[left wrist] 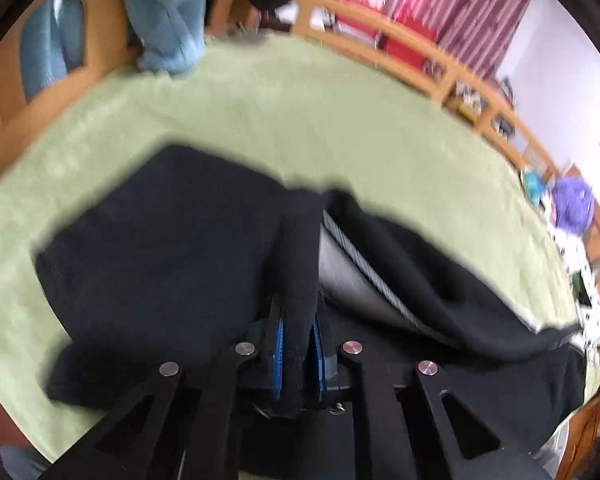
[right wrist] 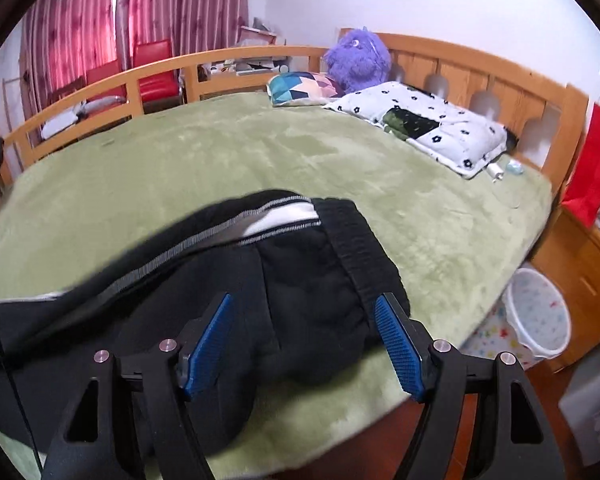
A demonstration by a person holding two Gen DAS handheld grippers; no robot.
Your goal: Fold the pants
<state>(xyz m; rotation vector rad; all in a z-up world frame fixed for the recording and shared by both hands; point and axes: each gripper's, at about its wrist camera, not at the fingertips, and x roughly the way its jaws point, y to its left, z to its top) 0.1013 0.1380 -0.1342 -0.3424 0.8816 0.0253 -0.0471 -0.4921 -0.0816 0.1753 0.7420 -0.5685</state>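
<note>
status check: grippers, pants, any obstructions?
Left gripper shut on pants hem. Right gripper open over waistband. Pants on green blanket, nothing in the way.

Pants (left wrist: 160, 248) edges blurred — shelf items (left wrist: 472, 96) indistinct.

This is a home bedroom. A wooden-framed bed (right wrist: 480, 64) with a green blanket (right wrist: 260, 152) carries pillows (right wrist: 432, 120) and a purple plush toy (right wrist: 358, 62). Red curtains (right wrist: 172, 4) hang behind.
</note>
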